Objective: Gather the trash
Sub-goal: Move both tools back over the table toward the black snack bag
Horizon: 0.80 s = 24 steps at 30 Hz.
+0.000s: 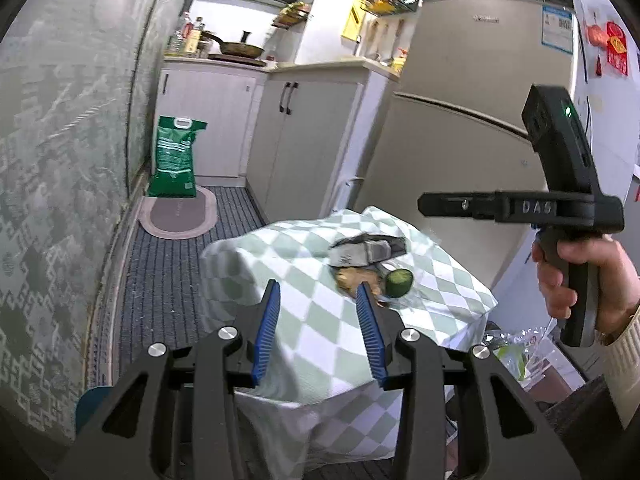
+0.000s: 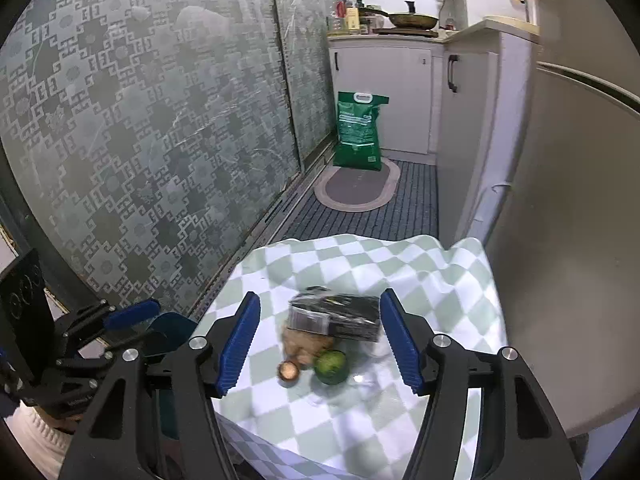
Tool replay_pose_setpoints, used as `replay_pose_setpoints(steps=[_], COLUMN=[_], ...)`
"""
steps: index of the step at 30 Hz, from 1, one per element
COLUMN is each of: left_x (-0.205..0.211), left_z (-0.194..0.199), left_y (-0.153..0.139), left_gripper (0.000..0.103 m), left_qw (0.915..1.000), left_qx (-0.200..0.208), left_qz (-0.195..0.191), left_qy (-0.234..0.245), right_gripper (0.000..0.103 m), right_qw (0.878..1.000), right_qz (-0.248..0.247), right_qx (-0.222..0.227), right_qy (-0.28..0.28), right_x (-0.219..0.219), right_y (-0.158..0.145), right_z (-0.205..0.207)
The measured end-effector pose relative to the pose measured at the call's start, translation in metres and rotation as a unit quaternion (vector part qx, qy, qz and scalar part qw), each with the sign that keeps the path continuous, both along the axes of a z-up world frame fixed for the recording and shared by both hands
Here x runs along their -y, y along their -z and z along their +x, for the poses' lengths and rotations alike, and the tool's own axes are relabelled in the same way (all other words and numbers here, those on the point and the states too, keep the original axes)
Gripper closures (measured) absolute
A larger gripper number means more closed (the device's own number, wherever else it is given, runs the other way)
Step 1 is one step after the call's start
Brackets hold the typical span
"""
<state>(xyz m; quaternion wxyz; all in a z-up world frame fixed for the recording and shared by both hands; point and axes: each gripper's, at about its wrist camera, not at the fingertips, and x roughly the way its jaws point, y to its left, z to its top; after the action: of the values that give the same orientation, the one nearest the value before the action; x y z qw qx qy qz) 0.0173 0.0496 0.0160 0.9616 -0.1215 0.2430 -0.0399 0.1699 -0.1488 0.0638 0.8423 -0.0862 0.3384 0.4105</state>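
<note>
The right gripper [image 2: 318, 344], jaws standing wide and empty, is hovering over the dark wrapper [image 2: 334, 316] on the checked cloth [image 2: 440, 280]; it should be descending squarely, avoiding the green fruit [image 2: 330, 366] nearby.

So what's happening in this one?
A person holds a gripper in each hand over a small table with a green-and-white checked cloth. A little heap of trash lies on it: a dark wrapper, a green fruit, a brown scrap and a small round piece. The left gripper and right gripper are both open and empty, pointed at the heap. Nothing has been picked up yet. A clear plastic bag shows beside the table.
</note>
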Motion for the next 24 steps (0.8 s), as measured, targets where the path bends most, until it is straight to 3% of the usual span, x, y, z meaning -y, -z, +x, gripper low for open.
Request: replay_pose_setpoints(steps=[12, 24], left_x=[0.049, 0.073], left_z=[0.039, 0.06], left_y=[0.023, 0.038], left_gripper=[0.062, 0.062], left_qw=[0.9978, 0.9952], left_qx=[-0.046, -0.077], left_qz=[0.021, 0.044], left_qy=[0.044, 0.041], right_gripper=[0.039, 0.039], right_qw=[1.0, 0.999], right_qz=[-0.001, -0.001], right_qx=[-0.012, -0.028], right_qy=[0.022, 0.026], right_x=[0.037, 0.055], right_y=[0.009, 0.02], right_z=[0.013, 0.02])
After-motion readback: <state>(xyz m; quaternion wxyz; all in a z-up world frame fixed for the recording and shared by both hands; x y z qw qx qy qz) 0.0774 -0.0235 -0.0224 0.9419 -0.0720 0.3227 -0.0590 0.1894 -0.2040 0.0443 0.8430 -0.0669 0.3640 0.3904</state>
